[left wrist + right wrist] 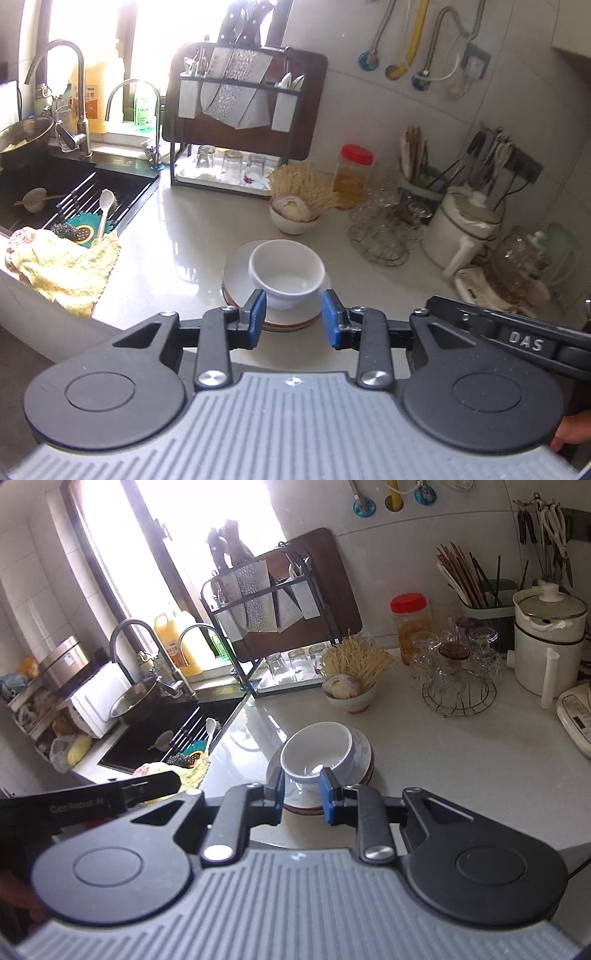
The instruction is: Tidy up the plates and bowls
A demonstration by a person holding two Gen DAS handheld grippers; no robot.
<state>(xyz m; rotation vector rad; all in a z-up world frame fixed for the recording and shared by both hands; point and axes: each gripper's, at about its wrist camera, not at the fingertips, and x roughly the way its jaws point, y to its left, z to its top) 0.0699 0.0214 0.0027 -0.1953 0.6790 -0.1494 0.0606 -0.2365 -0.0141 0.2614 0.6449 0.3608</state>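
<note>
A white bowl [286,271] sits tilted on a stack of white plates [240,284] on the pale counter. My left gripper [293,317] is open just in front of the stack, its blue pads either side of the bowl's base, not touching. In the right wrist view the same bowl [317,751] rests on the plates [364,753]. My right gripper [302,794] is open with a narrower gap, its right pad [328,794] close to the bowl's near rim. The left gripper's body [92,801] shows at the left of that view.
A small bowl with garlic [293,214] and dry noodles stands behind the plates. A wire rack of glass cups [388,225], a red-lidded jar [352,175], a white pot [461,229], a knife rack [236,110], the sink [66,192] and a yellow cloth [66,269] surround the counter.
</note>
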